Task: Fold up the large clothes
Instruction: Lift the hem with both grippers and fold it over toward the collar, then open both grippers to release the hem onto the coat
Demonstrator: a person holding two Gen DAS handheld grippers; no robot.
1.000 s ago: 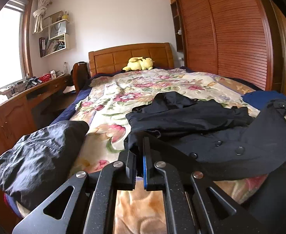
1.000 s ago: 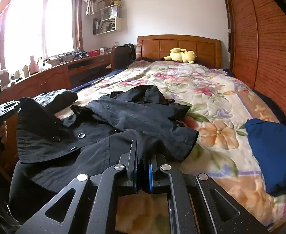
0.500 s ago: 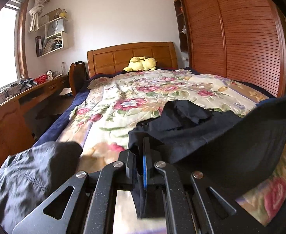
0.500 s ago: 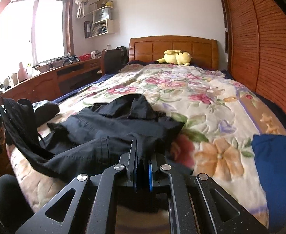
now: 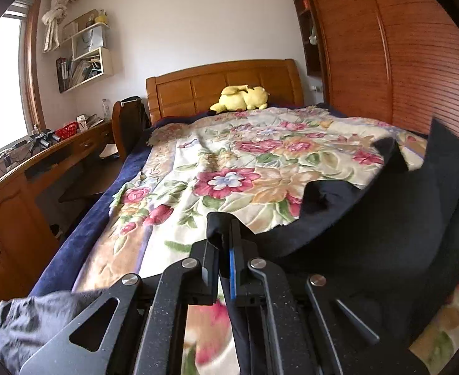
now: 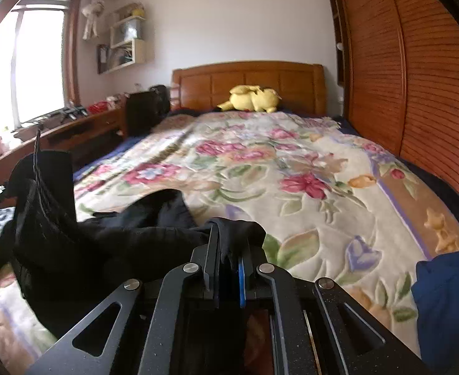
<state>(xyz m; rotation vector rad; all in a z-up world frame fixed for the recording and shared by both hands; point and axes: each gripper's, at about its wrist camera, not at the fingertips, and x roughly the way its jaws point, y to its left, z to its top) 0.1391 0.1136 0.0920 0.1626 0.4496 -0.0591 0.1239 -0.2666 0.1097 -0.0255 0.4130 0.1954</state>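
Note:
A large black coat point(image 5: 370, 218) lies across the near end of the bed, on a floral blanket point(image 5: 245, 162). In the left wrist view my left gripper point(image 5: 224, 234) is shut on a fold of the coat's edge, and the cloth stretches away to the right. In the right wrist view my right gripper point(image 6: 229, 243) is shut on another bunch of the same coat point(image 6: 73, 243), which runs left and rises in a lifted flap. The coat hangs taut between the two grippers, and its buttons are hidden.
A dark grey garment point(image 5: 35, 322) lies at the bed's near left corner and a blue one point(image 6: 445, 306) at the near right. A yellow plush toy point(image 5: 241, 98) rests by the headboard. A wooden desk point(image 5: 26, 172) runs along the left, a slatted wardrobe point(image 5: 401, 62) along the right.
Both grippers have carried the coat's edge forward over the bed toward the headboard. The coat has doubled over itself, covering its buttoned front. Both grips have held.

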